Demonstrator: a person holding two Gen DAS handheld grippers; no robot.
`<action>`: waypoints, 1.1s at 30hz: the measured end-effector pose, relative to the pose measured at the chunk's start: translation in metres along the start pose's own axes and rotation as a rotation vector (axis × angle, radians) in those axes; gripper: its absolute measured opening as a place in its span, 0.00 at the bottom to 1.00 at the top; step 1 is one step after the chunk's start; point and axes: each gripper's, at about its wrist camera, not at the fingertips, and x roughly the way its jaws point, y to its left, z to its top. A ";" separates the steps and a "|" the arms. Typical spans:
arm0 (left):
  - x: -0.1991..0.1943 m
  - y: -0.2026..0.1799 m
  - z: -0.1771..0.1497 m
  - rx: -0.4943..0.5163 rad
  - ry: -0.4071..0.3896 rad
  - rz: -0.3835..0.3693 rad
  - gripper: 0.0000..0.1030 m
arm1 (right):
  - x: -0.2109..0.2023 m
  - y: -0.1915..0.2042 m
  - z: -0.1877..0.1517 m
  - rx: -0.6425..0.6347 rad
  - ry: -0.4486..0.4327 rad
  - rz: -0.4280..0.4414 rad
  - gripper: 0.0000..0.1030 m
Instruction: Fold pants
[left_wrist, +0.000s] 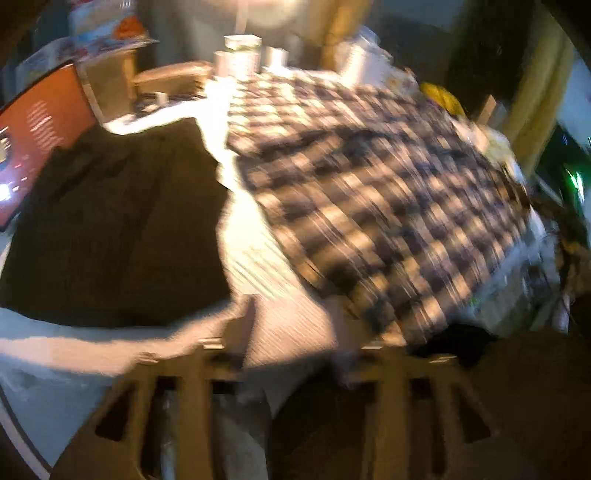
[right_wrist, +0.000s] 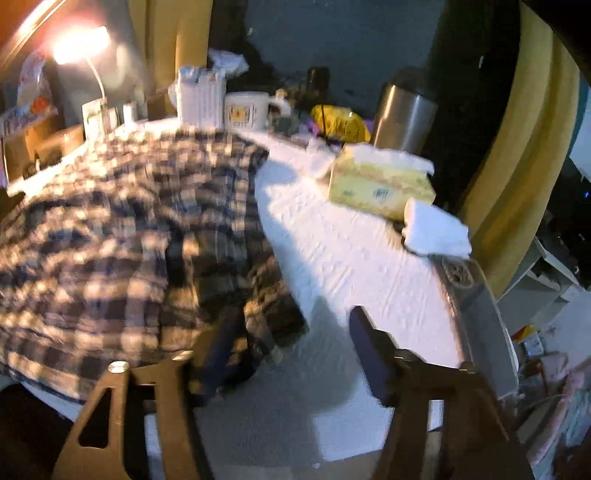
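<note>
Plaid flannel, dark blue and cream, makes up the pants (left_wrist: 369, 192), which lie spread over the middle of the white-covered table (right_wrist: 351, 258), reaching from the near edge toward the cluttered far edge. The left-wrist view is heavily smeared by motion, so fine detail there is unreliable. The left gripper (left_wrist: 291, 350) stands with its jaws parted and nothing between them; the plaid's near hem lies just beside its right finger. The right gripper (right_wrist: 291, 354) is likewise released, jaws wide and empty, its left finger over the crumpled near corner of the pants and its right finger over bare cloth. A dark garment (left_wrist: 110, 229) lies by the table's left edge, apart from the plaid. A tissue box (right_wrist: 380, 184) sits toward the right edge. Judgement: a fold appears just laid down and let go. The next move calls for fresh grips on the doubled edge, both layers pinched together.
</note>
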 end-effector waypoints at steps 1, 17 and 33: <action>-0.001 0.007 0.008 -0.024 -0.029 -0.003 0.55 | -0.002 -0.001 0.003 0.010 -0.010 0.010 0.65; 0.076 -0.031 0.034 0.170 -0.037 0.080 0.58 | 0.025 0.029 0.044 -0.040 0.000 0.092 0.65; 0.028 -0.029 0.018 0.053 -0.057 0.000 0.57 | 0.043 0.038 0.033 -0.031 0.038 0.115 0.65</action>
